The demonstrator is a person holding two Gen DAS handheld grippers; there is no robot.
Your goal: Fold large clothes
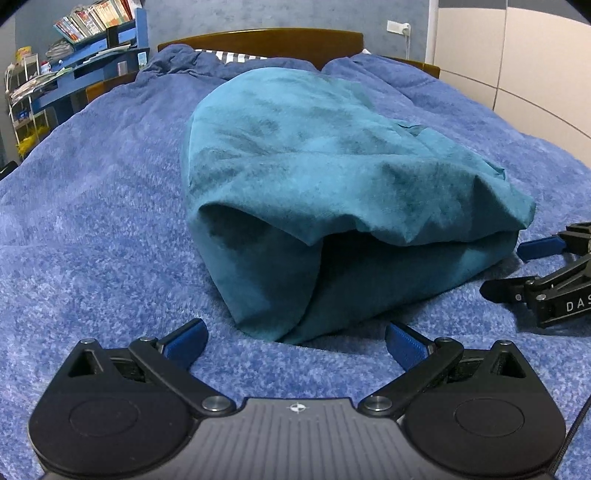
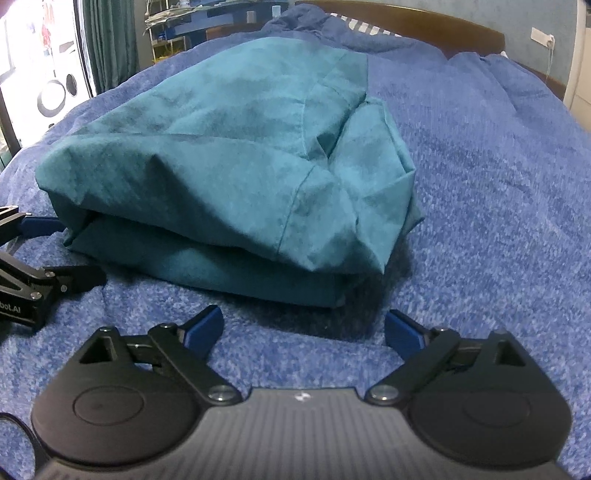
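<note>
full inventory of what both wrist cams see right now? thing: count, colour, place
folded garment: 1, teal, middle of bed
blanket: 1, blue, covering bed
headboard: 1, brown wood, far end
striped pillow: 1, grey-white, partly hidden under blanket
shelf unit: 1, blue, far left, holding books and papers
wall socket: 1, white, above headboard
curtain: 1, green, by window
left hand-held gripper: 1, black with blue pads, open, before garment
right hand-held gripper: 1, same, open
</note>
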